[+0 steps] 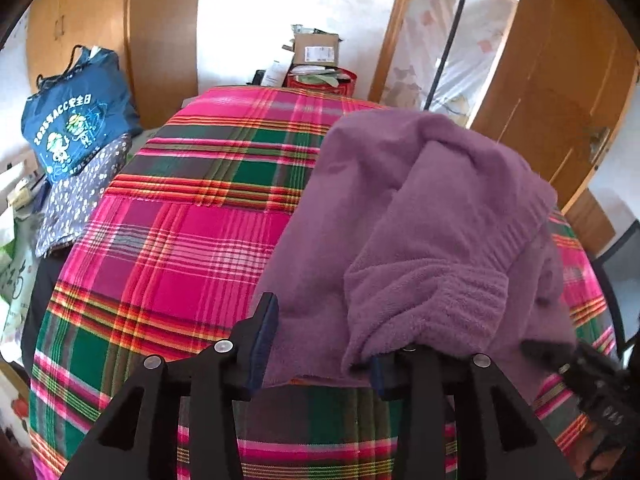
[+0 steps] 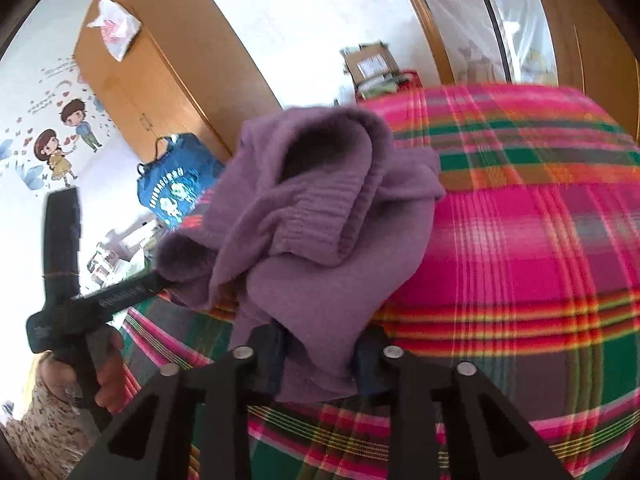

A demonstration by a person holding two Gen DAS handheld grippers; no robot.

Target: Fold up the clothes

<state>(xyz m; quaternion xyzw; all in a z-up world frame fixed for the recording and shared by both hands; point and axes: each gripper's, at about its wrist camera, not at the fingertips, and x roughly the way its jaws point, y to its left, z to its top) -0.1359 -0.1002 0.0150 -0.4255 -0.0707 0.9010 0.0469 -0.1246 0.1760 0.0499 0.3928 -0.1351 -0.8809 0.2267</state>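
A purple fleece garment [image 1: 400, 200] [image 2: 320, 208] with a ribbed hem lies bunched on the pink and green plaid bed sheet [image 1: 180, 240] [image 2: 520, 240]. My left gripper [image 1: 320, 360] is open at the garment's near edge. The left finger stands bare beside the fabric, and a fold drapes over the right finger. In the right wrist view a hand [image 2: 108, 376] holds the left gripper [image 2: 160, 280], whose tip is buried in the cloth. My right gripper [image 2: 320, 364] is shut on a hanging fold of the garment, which fills the gap between its pads. It shows as a dark blur [image 1: 560, 356] at the garment's right.
A blue printed bag [image 1: 76, 120] and a dotted cloth [image 1: 80, 196] sit off the bed's left side. A cardboard box [image 1: 316, 50] and a red tin stand beyond the far end. Wooden wardrobes [image 1: 560, 80] line the walls. The plaid sheet left of the garment lies bare.
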